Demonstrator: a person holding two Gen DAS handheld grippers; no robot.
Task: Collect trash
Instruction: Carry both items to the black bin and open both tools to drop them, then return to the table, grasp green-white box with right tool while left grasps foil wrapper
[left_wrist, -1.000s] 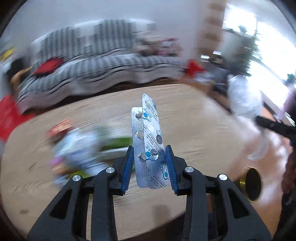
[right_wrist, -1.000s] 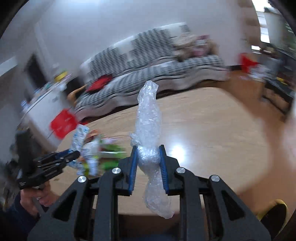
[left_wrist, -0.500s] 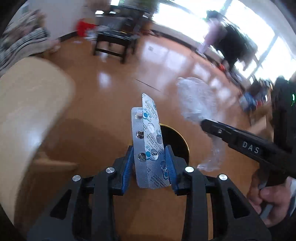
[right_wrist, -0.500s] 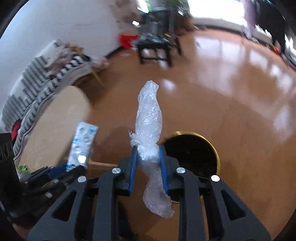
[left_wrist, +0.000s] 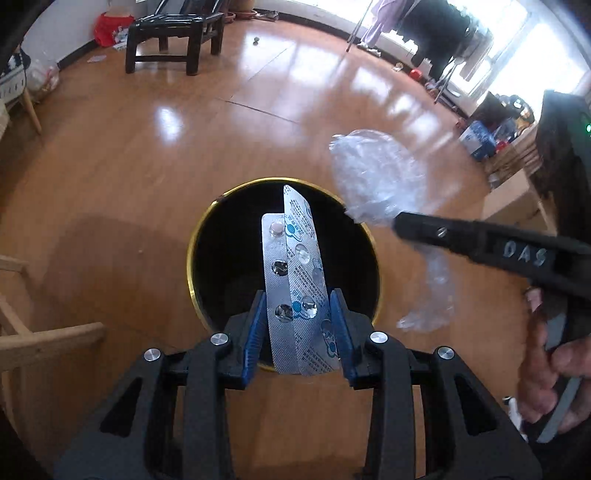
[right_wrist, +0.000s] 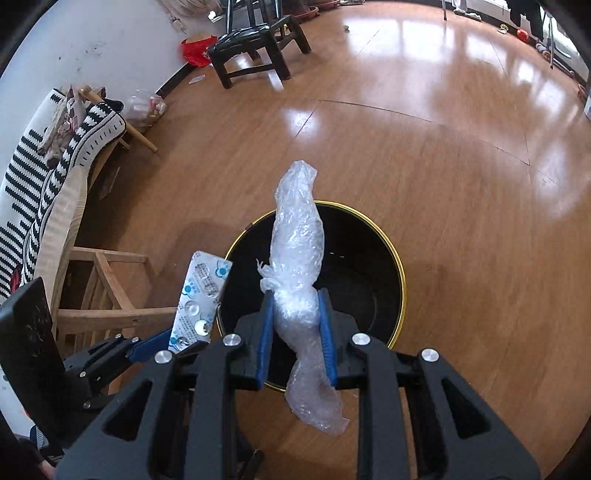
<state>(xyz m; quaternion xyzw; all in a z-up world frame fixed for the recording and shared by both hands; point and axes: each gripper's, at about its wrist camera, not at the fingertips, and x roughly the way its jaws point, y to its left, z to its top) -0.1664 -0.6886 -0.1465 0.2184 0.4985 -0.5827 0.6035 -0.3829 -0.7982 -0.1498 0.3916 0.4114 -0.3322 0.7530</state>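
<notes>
We find the left gripper (left_wrist: 297, 325) clamped on blister packs (left_wrist: 295, 280) and the right gripper (right_wrist: 296, 334) clamped on crumpled plastic wrap (right_wrist: 297, 254), both above the gold-rimmed black bin (right_wrist: 400, 284). Open wooden floor (right_wrist: 443, 166) surrounds it. "DAS" marks the right gripper.

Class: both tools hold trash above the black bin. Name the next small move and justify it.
Probably open both tools: the left tool pinches the blister pack and the right tool the plastic wrap, both lined up over the bin's mouth.
</notes>
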